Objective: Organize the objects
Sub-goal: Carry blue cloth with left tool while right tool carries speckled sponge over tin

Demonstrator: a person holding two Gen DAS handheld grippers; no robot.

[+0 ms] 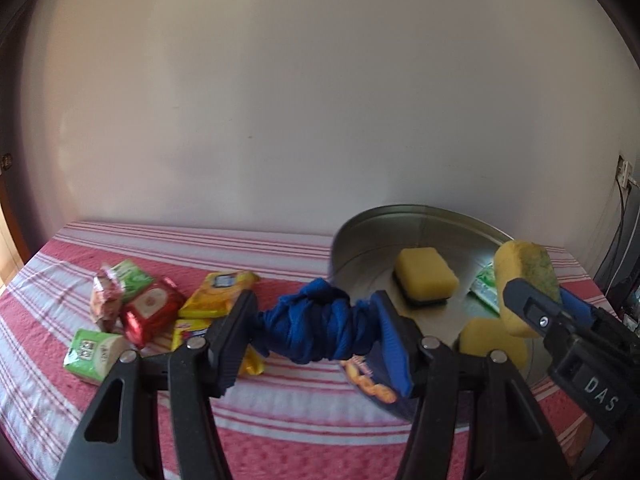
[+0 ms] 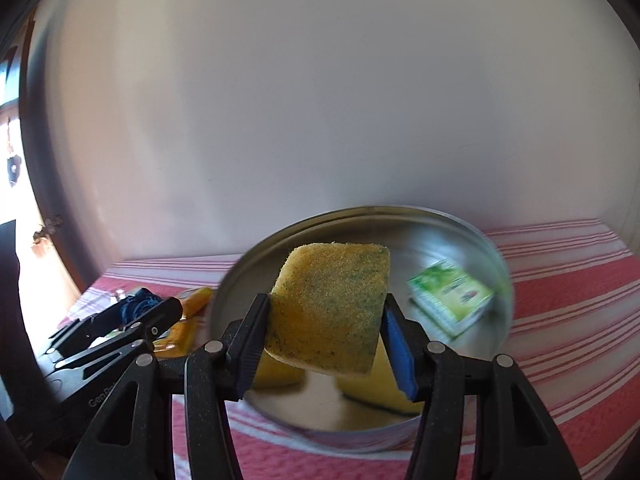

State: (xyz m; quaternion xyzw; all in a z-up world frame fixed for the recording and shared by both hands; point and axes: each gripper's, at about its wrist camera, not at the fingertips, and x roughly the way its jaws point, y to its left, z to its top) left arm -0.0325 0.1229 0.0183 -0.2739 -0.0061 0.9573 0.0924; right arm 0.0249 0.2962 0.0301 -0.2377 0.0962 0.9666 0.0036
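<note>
The wide round metal tray (image 2: 460,236) lies just ahead of and below both tools, on a worktop covered in red-and-white striped cloth (image 1: 280,432). In the tray sit two yellow block sponges with dark undersides (image 1: 426,276) and a small green-and-white carton (image 2: 450,298).

The right hand-held gripper (image 2: 324,332) is clamped on a worn yellow sponge flecked with green (image 2: 332,308), held tilted above the tray's near half. The left hand-held gripper (image 1: 314,330) is clamped on a bunched blue cloth (image 1: 316,322), hanging just short of the tray's left rim.

To place well, I would judge it best to bring each load fully past the rim and lower it over bare metal before letting go, so nothing lands on the sponges or tips the carton.

To the left of the left hand-held gripper lies a cluster of snack packets (image 1: 148,304), red, green and yellow, well apart from the tray. A plain pale wall (image 1: 300,100) backs the worktop.
</note>
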